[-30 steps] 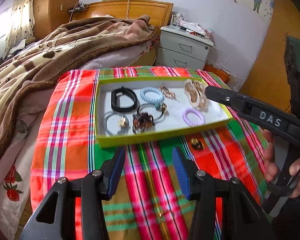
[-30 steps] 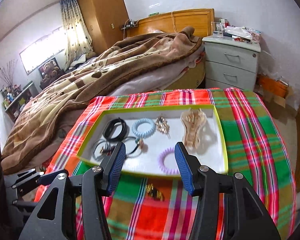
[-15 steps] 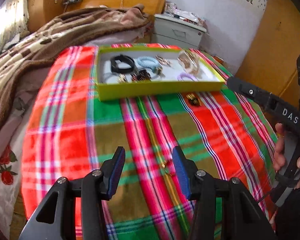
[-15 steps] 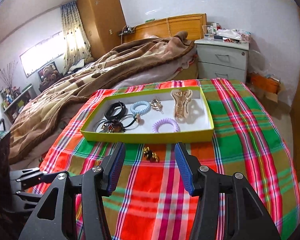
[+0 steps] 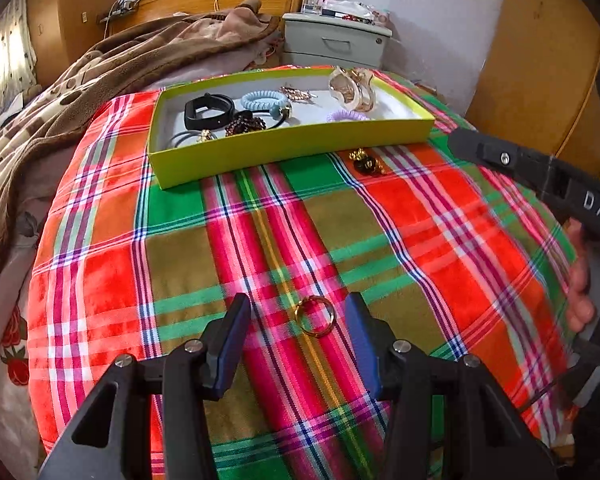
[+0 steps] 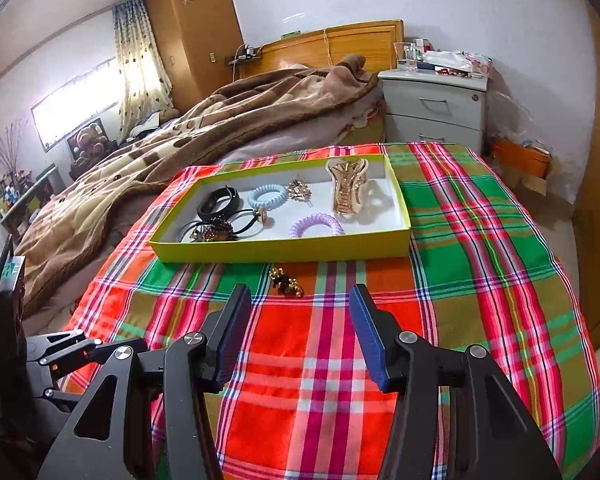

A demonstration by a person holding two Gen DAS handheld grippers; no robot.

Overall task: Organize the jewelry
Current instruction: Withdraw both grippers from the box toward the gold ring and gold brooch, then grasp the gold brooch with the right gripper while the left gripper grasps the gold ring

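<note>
A yellow-green tray [image 5: 292, 148] [image 6: 284, 246] on the plaid cloth holds a black band [image 5: 208, 110], blue [image 5: 262, 100] and purple [image 6: 317, 226] coil ties, a gold claw clip [image 6: 346, 188] and other pieces. A gold ring [image 5: 314, 315] lies on the cloth between the open fingers of my left gripper [image 5: 296, 320], nearer the right one. A black-and-gold hair piece [image 5: 365, 162] [image 6: 286, 280] lies just in front of the tray. My right gripper [image 6: 296, 312] is open and empty, a short way back from that piece.
The plaid cloth [image 6: 480, 240] covers a rounded table. A bed with a brown blanket [image 6: 204, 136] lies behind and to the left. A grey nightstand [image 6: 436, 112] stands at the back right. The right gripper's body [image 5: 540, 176] reaches in over the table's right side.
Both grippers have drawn back from the tray toward the table's near side. The gold ring now lies between my left fingers. Both stay open.
</note>
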